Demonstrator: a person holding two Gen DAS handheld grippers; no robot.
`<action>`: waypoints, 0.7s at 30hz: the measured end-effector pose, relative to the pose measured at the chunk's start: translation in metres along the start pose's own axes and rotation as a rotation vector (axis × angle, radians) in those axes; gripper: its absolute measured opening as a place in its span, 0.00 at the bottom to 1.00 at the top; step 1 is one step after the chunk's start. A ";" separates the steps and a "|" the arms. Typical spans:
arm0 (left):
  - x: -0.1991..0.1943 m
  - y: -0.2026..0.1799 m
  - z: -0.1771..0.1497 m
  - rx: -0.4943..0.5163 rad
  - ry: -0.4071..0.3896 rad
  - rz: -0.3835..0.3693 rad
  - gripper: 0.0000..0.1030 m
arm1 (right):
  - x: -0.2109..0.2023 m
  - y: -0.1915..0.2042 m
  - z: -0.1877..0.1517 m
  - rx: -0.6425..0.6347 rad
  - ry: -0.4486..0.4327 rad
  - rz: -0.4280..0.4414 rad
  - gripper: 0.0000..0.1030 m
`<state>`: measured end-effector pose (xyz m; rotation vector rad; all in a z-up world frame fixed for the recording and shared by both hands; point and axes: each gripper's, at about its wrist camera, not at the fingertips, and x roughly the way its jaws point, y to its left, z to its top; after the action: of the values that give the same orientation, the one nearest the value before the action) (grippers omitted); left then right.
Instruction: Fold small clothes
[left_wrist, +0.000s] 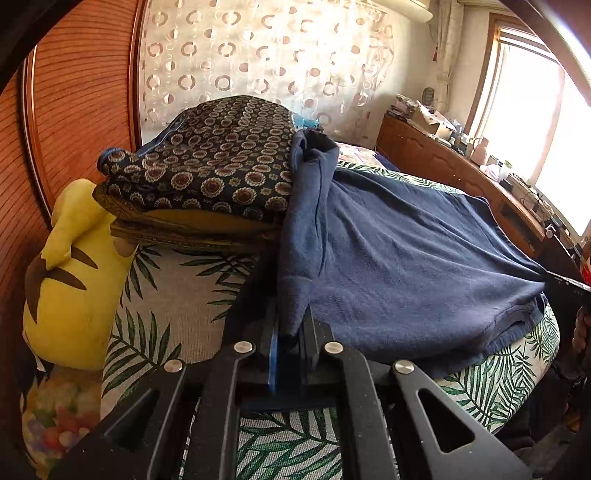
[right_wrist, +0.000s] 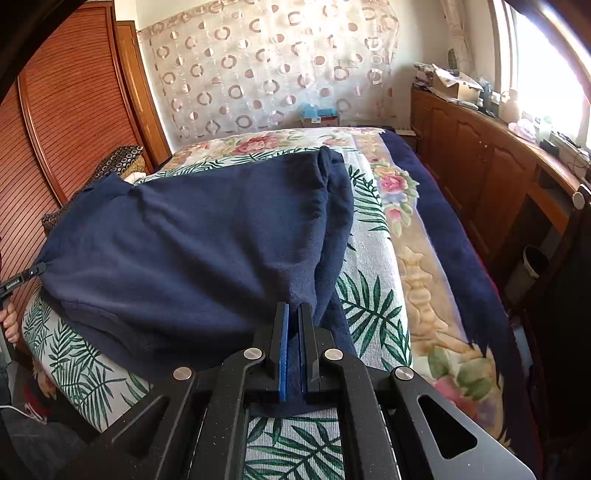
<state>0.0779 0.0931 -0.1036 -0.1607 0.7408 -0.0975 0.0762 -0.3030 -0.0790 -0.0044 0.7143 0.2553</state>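
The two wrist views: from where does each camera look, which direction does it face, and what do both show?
Left wrist: sits on the left gripper, looking along its fingers over the bed toward the patterned pillow; the gripper is shut on the navy garment.
Right wrist: sits on the right gripper, looking toward the curtain; it is shut on the same garment; a hand shows at the left edge.
Shared: garment, leaf-print cover, curtain, wooden cabinets.
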 end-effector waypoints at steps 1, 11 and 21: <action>-0.002 -0.001 0.001 0.003 -0.007 -0.002 0.16 | -0.004 0.002 0.002 -0.005 -0.005 -0.001 0.04; -0.016 -0.002 0.006 0.017 -0.064 0.040 0.73 | -0.027 0.025 0.004 -0.084 -0.059 -0.045 0.30; -0.006 0.000 0.001 0.010 -0.030 0.075 0.74 | 0.022 0.058 0.006 -0.136 -0.008 0.048 0.51</action>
<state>0.0744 0.0945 -0.0987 -0.1240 0.7151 -0.0274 0.0824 -0.2416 -0.0844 -0.1156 0.6889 0.3488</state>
